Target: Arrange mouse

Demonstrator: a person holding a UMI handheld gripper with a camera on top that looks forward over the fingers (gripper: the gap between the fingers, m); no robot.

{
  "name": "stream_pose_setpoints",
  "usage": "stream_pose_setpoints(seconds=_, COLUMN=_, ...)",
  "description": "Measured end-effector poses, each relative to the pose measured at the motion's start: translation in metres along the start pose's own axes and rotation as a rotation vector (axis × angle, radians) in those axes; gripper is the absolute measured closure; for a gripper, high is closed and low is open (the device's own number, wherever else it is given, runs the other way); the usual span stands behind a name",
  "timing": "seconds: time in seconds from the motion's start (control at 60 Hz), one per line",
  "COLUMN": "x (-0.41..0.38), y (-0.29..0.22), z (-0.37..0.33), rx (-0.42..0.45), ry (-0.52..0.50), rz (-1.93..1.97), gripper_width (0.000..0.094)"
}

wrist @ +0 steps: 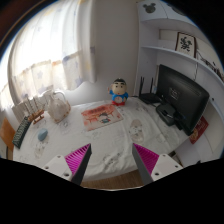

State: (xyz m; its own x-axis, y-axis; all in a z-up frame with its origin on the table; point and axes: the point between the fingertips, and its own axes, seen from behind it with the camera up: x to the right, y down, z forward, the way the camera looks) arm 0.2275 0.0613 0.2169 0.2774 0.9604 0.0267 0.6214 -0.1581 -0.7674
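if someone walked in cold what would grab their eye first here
Probably the small blue-and-red figurine standing at the back of the white table, with an orange-printed sheet lying just in front of it. To the right stands a dark monitor. Nearest the camera, the gripper hangs over the table's near edge, its fingers open with nothing between them.

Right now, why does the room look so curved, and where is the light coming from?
In the gripper view, the wide-angle lens bows the white shelves and pale table; daylight glows through the sheer curtained window, washing it out; the hand-held gripper shows open.
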Motion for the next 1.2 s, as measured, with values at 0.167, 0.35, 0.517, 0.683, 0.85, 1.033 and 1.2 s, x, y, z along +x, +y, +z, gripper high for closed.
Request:
stream_pose_setpoints(seconds=0.167, x=-0.047, y=0.011, z=0.008, rx=-0.014, ry=-0.024, rz=-0.028, gripper_width=0.0085)
stream_pose_setpoints(seconds=0.35, x=-0.120, y=0.023, z=0.012, rx=-0.037, ry=-0.074, rz=-0.068, gripper_width=0.0089)
stream_pose_setpoints(seconds=0.517, x=-0.194, y=0.032, z=0.009, rx=-0.042, ry=-0.132, rz=-0.103, gripper_width=0.0086)
stream_pose_setpoints(seconds=0.683, x=-0.267, y=0.038, z=0.006, rx=-0.029, ry=-0.181, rz=-0.089, gripper_width=0.0086)
stream_pose_setpoints(seconds=0.85, x=-0.332, y=0.051, z=0.009, rx=-0.035, ry=-0.209, rz=-0.119, gripper_width=0.0086)
stream_pose_setpoints(seconds=1.033, x=-0.390, y=0.062, z=0.033, rx=-0.014, ry=-0.222, rz=-0.127, gripper_width=0.0090)
stream_pose_setpoints(seconds=1.2, x=-0.432, y=0.074, z=0.067, rx=-0.001, ry=-0.249, rz=-0.141, gripper_width=0.0091)
